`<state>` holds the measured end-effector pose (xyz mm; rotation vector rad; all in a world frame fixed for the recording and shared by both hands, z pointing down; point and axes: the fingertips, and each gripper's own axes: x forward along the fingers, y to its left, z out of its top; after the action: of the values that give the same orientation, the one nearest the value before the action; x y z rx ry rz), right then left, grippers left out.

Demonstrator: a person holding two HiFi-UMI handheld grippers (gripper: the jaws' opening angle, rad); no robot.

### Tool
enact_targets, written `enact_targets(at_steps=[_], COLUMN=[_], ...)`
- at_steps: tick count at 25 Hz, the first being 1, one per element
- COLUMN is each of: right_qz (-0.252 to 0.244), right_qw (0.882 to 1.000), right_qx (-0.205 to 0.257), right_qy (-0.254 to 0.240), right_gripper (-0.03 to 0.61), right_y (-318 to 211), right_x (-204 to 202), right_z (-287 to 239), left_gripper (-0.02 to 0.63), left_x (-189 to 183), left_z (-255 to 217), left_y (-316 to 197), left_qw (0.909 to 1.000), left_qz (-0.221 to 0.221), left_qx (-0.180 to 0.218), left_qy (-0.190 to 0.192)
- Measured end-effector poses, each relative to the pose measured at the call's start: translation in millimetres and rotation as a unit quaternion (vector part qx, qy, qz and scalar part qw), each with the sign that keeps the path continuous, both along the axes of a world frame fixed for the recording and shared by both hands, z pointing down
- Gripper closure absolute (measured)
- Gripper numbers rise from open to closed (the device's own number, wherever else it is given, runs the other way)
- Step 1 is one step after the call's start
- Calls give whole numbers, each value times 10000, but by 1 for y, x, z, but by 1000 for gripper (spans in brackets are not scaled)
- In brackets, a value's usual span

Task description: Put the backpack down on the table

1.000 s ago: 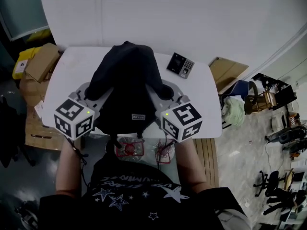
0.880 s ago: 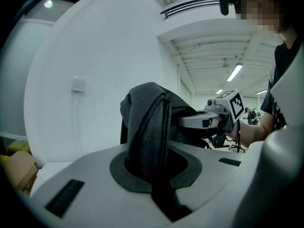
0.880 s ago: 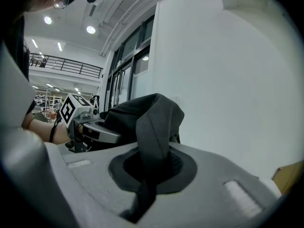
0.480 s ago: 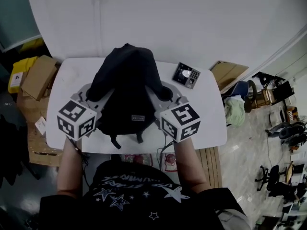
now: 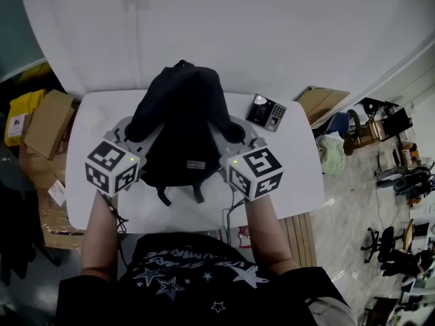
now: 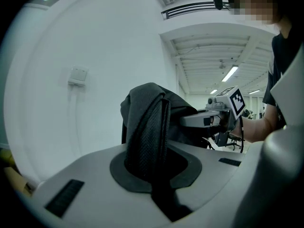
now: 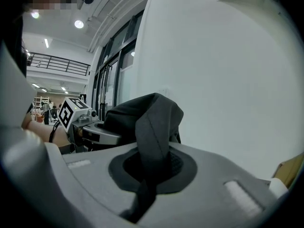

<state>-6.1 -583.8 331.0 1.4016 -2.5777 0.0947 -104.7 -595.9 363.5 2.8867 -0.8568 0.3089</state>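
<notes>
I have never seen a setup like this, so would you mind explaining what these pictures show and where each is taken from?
There is no robot here: a person holds a two-jaw gripper in each hand. The marker cube on each is part of that gripper. The head view comes from a camera on the person's head, looking steeply down. The two gripper views come from cameras riding on the grippers, looking along their jaws. The left gripper is shut on one strap of a dark backpack, and the right gripper is shut on the other strap. The backpack is over a white table; whether it already rests there I cannot tell. A small keypad device lies on the table, and a cardboard box stands beside it.
</notes>
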Motion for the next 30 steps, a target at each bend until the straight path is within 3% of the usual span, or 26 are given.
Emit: enact_targets(at_steps=[9,30], right_qz=[-58,-361], right_qw=[9999,9991], right_qx=[-93,27], right_qy=[-118,-241], right_gripper=[571,558], right_y=[-14,7], right_x=[-5,-5], right_z=[15,23], left_gripper=[572,571], left_x=[-4,-6], left_z=[16,24], left_y=[-13,8], left_qw=[9998,9996], left_qz=[42,-23], left_qx=[-206,194], left_qy=[-14,197])
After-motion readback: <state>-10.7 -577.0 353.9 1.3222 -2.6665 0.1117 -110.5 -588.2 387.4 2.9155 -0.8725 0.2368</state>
